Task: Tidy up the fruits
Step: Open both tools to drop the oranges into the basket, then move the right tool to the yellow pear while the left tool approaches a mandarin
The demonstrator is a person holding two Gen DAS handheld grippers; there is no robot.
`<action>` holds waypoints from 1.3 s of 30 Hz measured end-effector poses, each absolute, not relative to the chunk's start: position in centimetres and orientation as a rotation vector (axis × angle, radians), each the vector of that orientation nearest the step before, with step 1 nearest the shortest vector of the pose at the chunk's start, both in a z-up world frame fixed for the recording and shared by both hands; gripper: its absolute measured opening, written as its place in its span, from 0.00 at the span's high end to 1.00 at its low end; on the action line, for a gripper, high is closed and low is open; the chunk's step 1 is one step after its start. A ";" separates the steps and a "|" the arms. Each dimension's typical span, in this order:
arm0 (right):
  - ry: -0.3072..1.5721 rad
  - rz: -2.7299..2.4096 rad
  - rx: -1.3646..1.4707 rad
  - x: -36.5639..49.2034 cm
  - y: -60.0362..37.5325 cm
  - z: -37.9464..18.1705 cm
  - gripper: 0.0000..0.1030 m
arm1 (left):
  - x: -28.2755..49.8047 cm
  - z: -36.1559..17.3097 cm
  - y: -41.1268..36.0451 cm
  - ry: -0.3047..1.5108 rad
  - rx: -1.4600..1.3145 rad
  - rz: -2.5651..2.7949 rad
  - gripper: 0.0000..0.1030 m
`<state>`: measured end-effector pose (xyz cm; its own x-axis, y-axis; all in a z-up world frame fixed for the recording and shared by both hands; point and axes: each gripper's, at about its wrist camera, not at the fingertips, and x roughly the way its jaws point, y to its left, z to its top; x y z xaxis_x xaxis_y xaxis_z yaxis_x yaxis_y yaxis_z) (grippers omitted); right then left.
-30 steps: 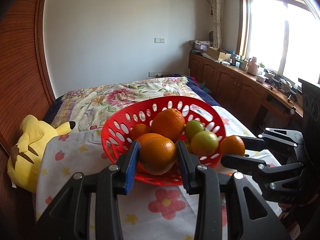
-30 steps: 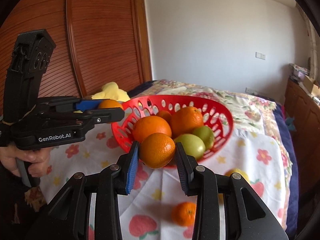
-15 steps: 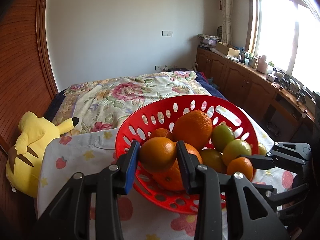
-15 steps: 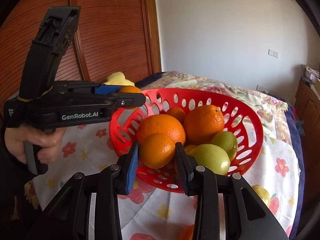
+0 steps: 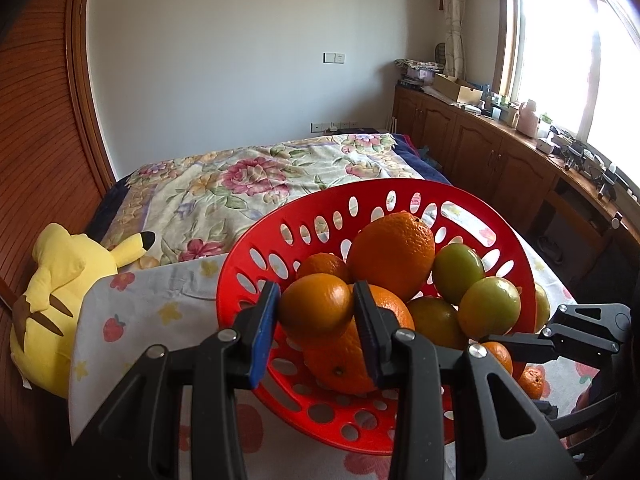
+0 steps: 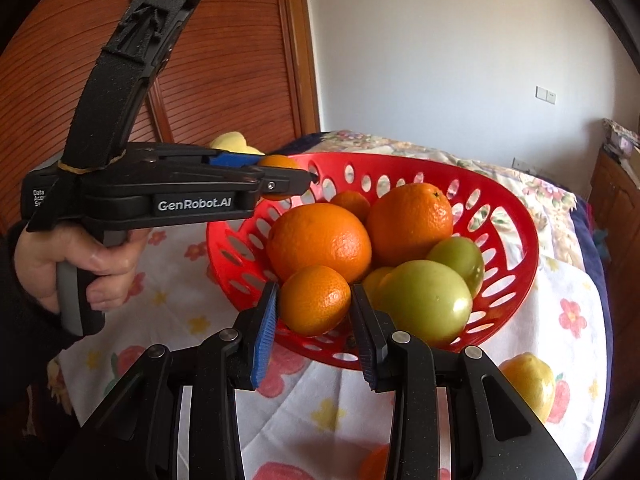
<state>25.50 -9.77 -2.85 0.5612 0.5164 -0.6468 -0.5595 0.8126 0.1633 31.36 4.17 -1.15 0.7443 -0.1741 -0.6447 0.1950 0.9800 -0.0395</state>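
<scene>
Your left gripper (image 5: 316, 314) is clamped on a small orange (image 5: 316, 310), both pads pressed against its sides, held over the near rim of the red basket (image 5: 400, 200). Your right gripper (image 6: 314, 306) likewise pinches a mandarin (image 6: 314, 300) at the basket's front edge. Inside lie two large oranges (image 6: 320, 240) and green fruits (image 6: 424, 300); the basket sits on the flowered cloth (image 6: 180, 300) covering the bed.
</scene>
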 end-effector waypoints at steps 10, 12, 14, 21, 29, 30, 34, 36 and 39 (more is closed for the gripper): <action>0.727 0.617 -0.049 25.0 -10.2 -2.3 0.65 | 30.0 -0.4 4.2 0.663 0.025 -0.204 0.60; 0.710 0.610 -0.044 24.5 -10.7 -1.7 0.65 | 29.3 0.1 4.0 0.651 0.027 -0.207 0.58; 0.691 0.596 -0.038 24.0 -11.3 -1.1 0.63 | 28.4 0.5 3.8 0.639 0.026 -0.213 0.57; 0.653 0.516 -0.018 21.8 -15.1 0.1 0.57 | 25.1 1.7 2.2 0.603 0.034 -0.252 0.52; 0.693 0.427 -0.023 21.1 -19.8 -1.4 0.55 | 22.3 1.5 -0.3 0.594 0.038 -0.307 0.51; 0.703 0.424 -0.020 21.3 -20.2 -1.7 0.55 | 22.1 1.4 -0.7 0.599 0.038 -0.314 0.51; 0.738 0.403 -0.016 21.7 -21.5 -2.9 0.52 | 21.4 0.9 -1.6 0.609 0.021 -0.329 0.50; 0.749 0.397 -0.016 21.9 -21.9 -3.4 0.50 | 21.1 0.5 -2.2 0.617 0.023 -0.337 0.50; 0.766 0.372 -0.029 22.5 -22.1 -4.3 0.41 | 20.6 0.1 -3.0 0.620 0.036 -0.340 0.49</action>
<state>22.55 -22.13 -4.28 0.6588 0.3180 -0.6818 -0.3388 0.9346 0.1086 20.64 -2.96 0.08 0.7603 -0.3016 -0.5753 0.3228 0.9440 -0.0683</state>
